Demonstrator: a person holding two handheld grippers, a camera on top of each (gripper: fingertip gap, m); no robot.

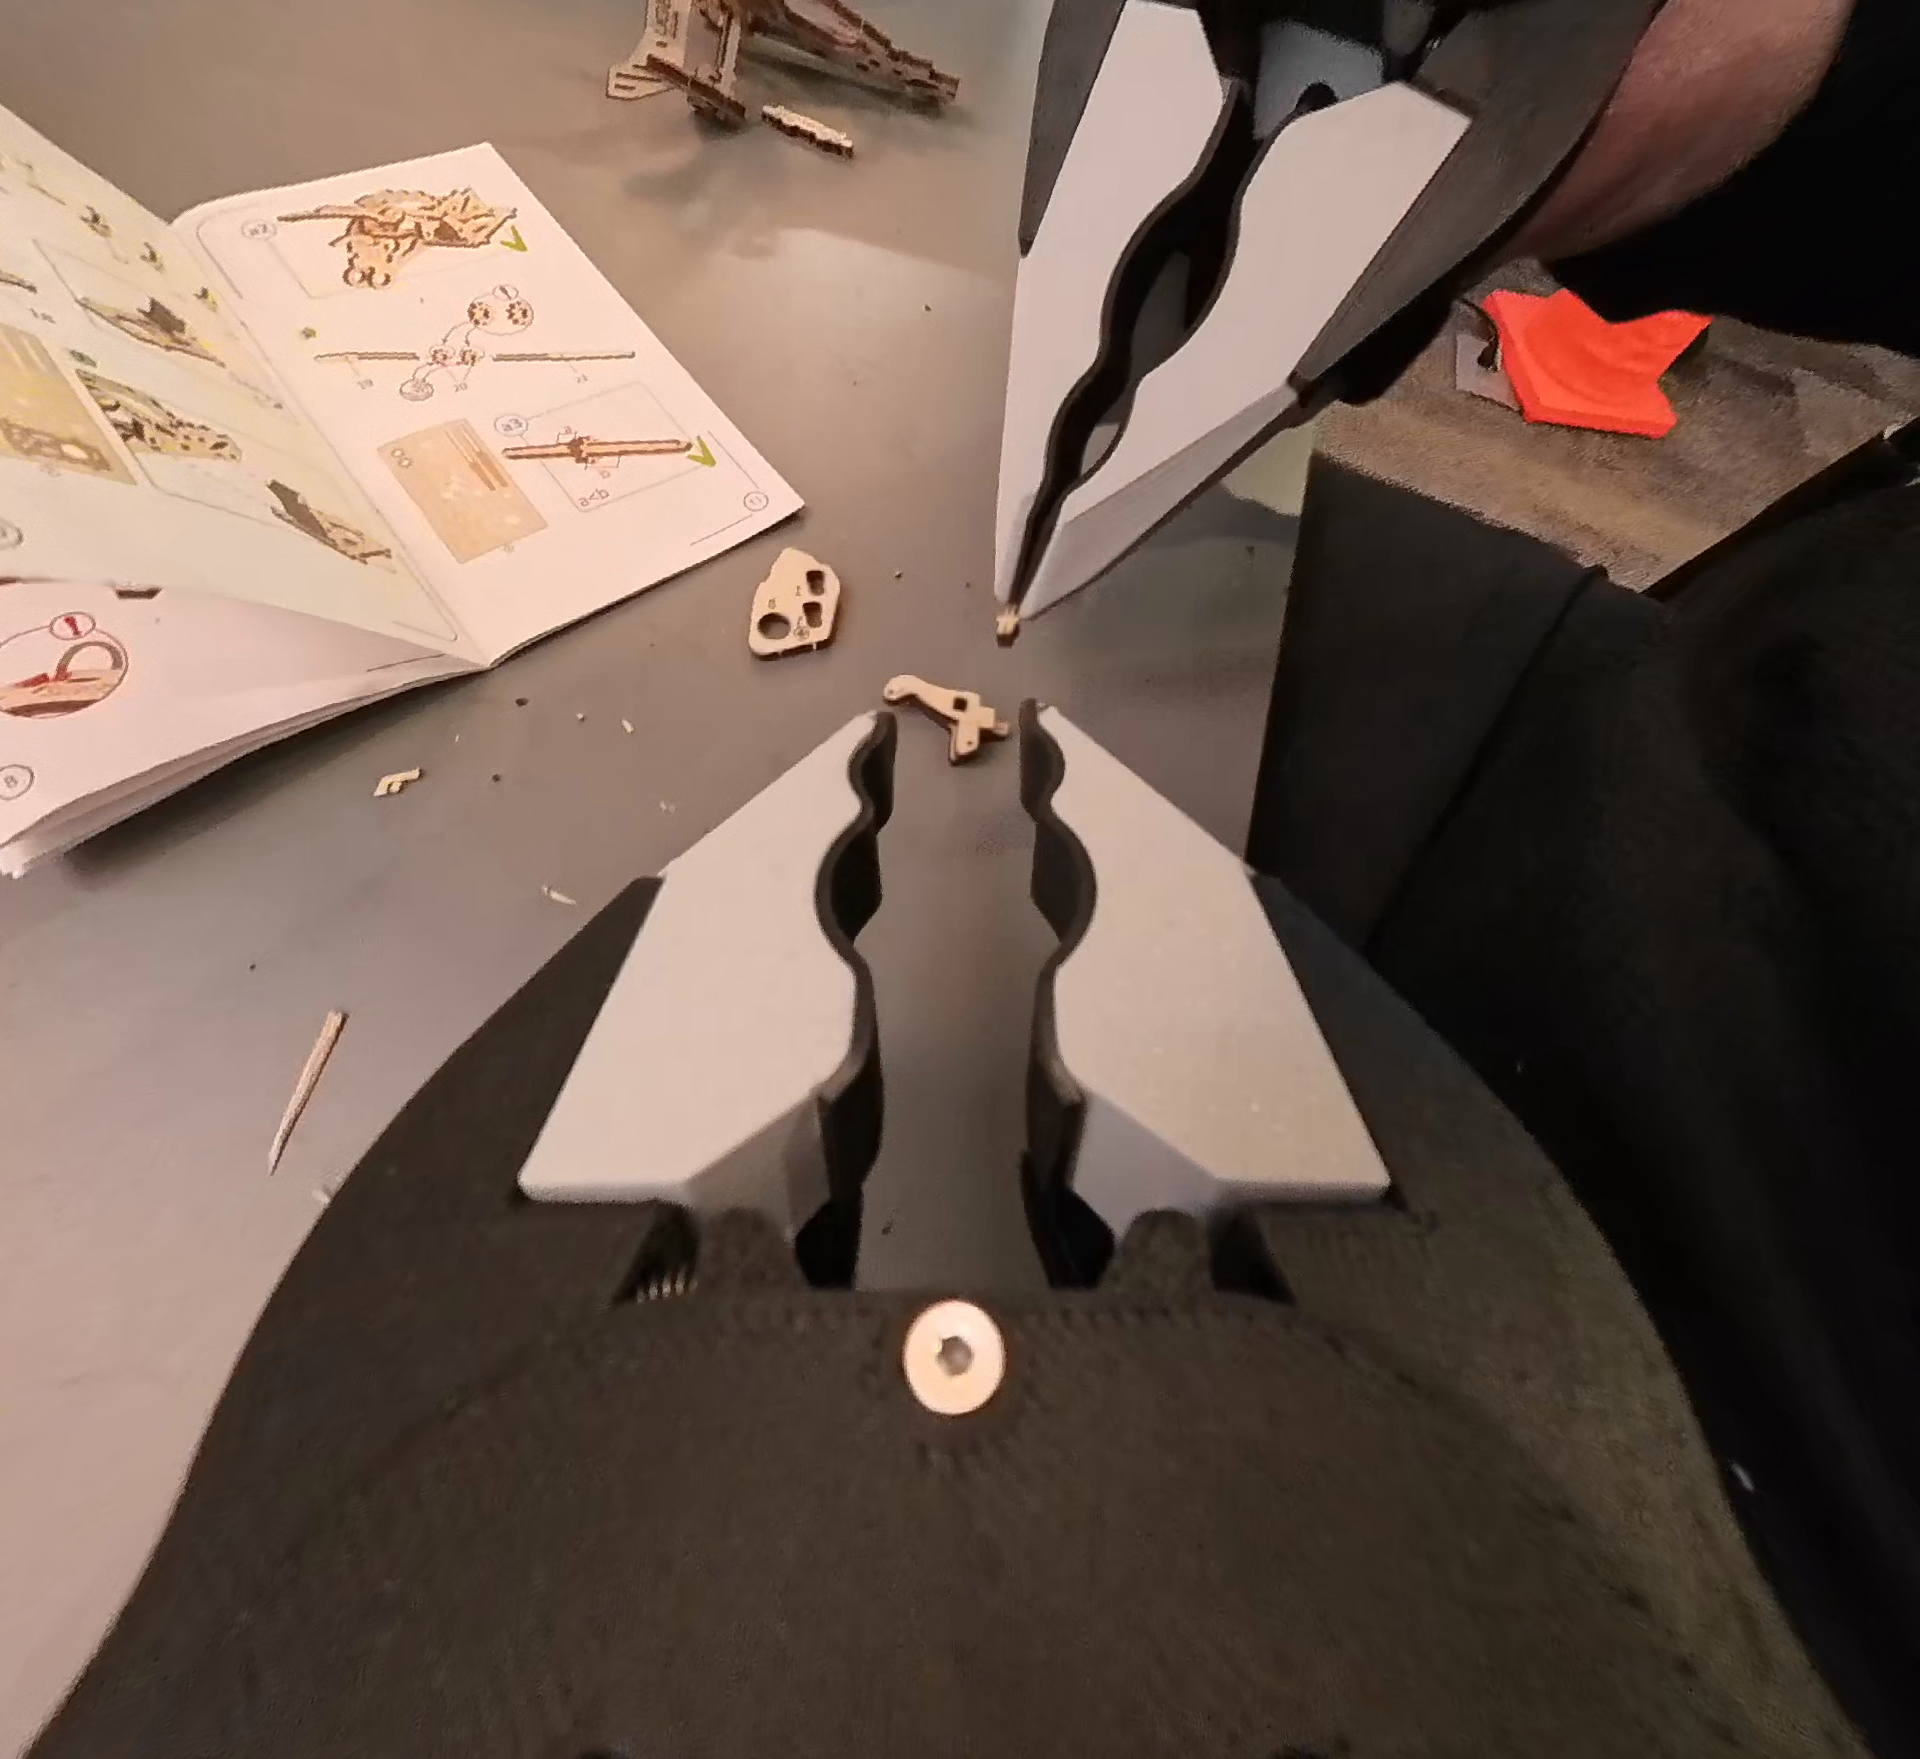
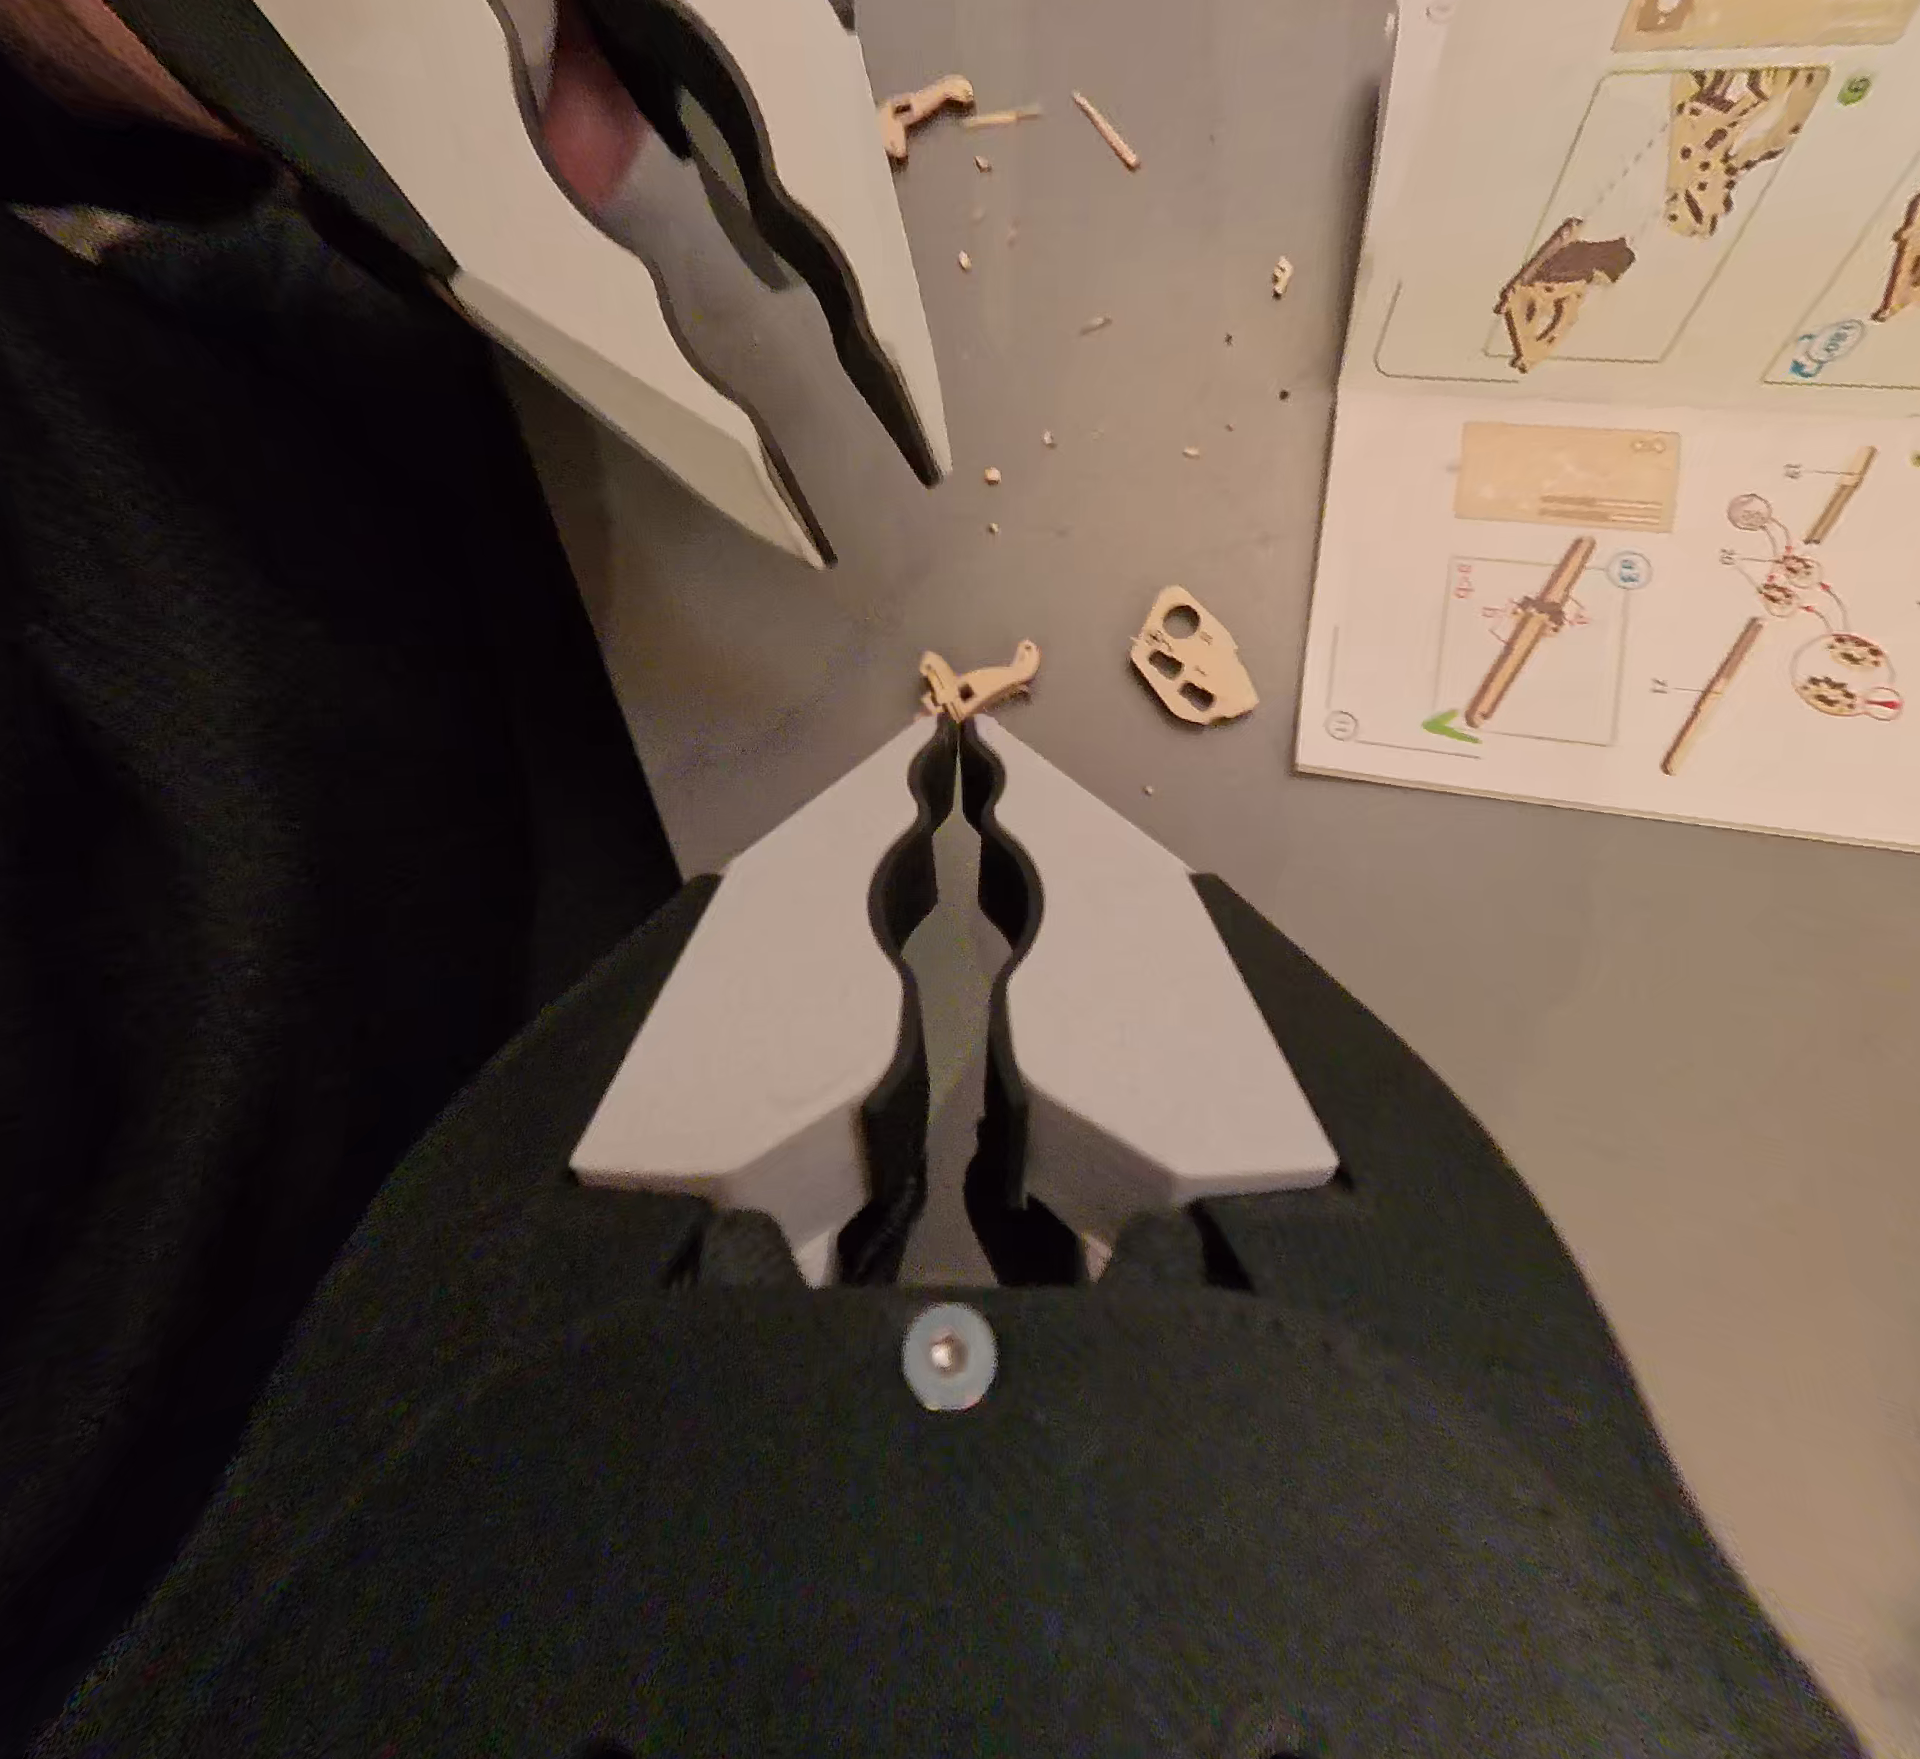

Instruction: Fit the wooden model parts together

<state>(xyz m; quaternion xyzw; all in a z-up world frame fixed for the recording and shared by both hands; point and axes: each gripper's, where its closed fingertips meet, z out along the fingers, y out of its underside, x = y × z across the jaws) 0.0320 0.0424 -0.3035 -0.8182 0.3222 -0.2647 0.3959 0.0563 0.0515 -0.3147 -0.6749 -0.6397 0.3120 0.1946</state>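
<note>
My left gripper (image 1: 956, 722) is open and empty, low over the grey table, and it also shows at the upper left of the right wrist view (image 2: 883, 514). A small hook-shaped wooden part (image 1: 951, 717) lies on the table between its fingertips; it also shows in the right wrist view (image 2: 997, 670). My right gripper (image 2: 951, 722) is shut on a tiny wooden piece (image 2: 935, 679), tip down, just beyond the hooked part. In the left wrist view it (image 1: 1013, 606) comes down from the upper right with the tiny piece (image 1: 1006, 626) at its tips.
A flat wooden part with holes (image 1: 795, 606) (image 2: 1195, 665) lies nearby. An open instruction booklet (image 1: 416, 379) (image 2: 1610, 462) lies beside it. A partly built wooden model (image 1: 748, 36) and a toothed strip (image 1: 808, 130) stand farther off. A black block with an orange piece (image 1: 1590, 359) stands at the right. Wood chips are scattered about. The grippers are tip to tip, or close to it.
</note>
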